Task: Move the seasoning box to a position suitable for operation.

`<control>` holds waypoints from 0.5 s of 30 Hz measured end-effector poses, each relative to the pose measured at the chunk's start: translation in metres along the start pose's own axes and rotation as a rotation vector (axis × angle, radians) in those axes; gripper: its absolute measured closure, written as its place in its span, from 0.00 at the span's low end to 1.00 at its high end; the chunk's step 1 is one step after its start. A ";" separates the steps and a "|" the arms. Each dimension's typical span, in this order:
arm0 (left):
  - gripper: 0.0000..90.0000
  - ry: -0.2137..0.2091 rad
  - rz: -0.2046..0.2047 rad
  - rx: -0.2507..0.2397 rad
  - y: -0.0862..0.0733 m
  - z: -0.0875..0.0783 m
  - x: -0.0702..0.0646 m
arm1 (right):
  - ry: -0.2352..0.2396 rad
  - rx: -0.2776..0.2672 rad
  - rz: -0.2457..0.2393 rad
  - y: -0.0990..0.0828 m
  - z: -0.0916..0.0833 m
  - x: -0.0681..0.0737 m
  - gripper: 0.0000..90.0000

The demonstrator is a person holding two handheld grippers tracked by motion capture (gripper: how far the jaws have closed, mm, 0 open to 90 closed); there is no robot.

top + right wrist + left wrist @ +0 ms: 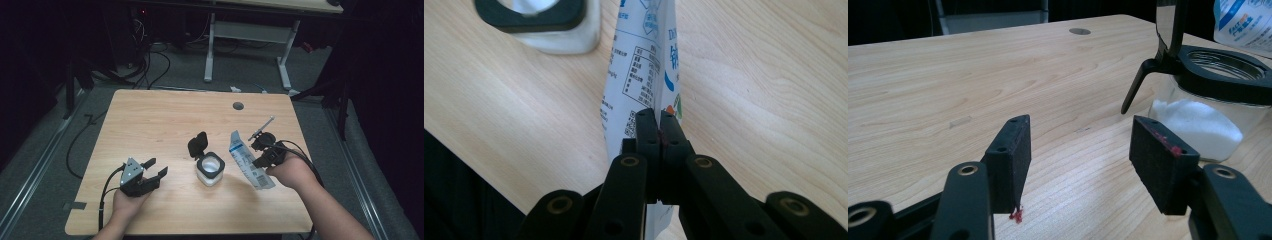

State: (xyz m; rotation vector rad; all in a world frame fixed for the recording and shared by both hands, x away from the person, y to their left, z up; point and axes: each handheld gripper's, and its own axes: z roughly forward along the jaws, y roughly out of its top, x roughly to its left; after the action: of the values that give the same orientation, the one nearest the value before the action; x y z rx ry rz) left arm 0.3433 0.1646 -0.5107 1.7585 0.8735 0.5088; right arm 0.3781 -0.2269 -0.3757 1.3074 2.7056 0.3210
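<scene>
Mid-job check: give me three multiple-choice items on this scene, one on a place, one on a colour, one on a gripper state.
1. Where is the jar?
A. table middle, between the grippers
B. far left corner
C. on the floor

2. What colour is the jar's open lid?
A. red
B. black
C. white

3. What is the right gripper doing?
A. open, nothing in it
B. shut on the jar
C. shut on the packet

Answers: 1 A, the high view shows it mid-table; 2 B, the hinged lid is black; 3 C, the jaws pinch the printed packet.

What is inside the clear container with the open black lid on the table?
White powder lies heaped in the container; its hinged lid stands open. The black rim hides part of the inside.
</scene>
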 end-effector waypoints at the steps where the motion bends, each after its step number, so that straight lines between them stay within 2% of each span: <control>1: 0.47 0.000 0.001 -0.001 0.000 0.000 0.000 | -0.001 0.004 0.008 -0.001 0.002 -0.002 1.00; 2: 0.47 -0.001 0.000 -0.005 0.000 0.000 0.000 | -0.004 0.004 0.003 -0.003 0.004 -0.004 1.00; 4: 0.47 0.001 -0.002 -0.004 0.000 -0.001 0.001 | -0.004 0.019 0.036 -0.006 0.008 -0.008 1.00; 6: 0.47 -0.001 -0.008 -0.004 0.000 -0.001 0.001 | -0.009 0.018 0.029 -0.008 0.012 -0.013 1.00; 9: 0.47 -0.002 -0.005 -0.002 0.000 0.000 0.000 | -0.008 0.024 0.051 -0.011 0.017 -0.017 1.00; 15: 0.47 0.003 -0.014 -0.004 0.000 -0.002 0.002 | -0.007 0.019 0.047 -0.013 0.023 -0.022 1.00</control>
State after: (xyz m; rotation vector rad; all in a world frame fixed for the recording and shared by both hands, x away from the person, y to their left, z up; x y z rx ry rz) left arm 0.3429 0.1672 -0.5100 1.7472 0.8856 0.5032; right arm 0.3858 -0.2491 -0.4005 1.3759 2.6825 0.2957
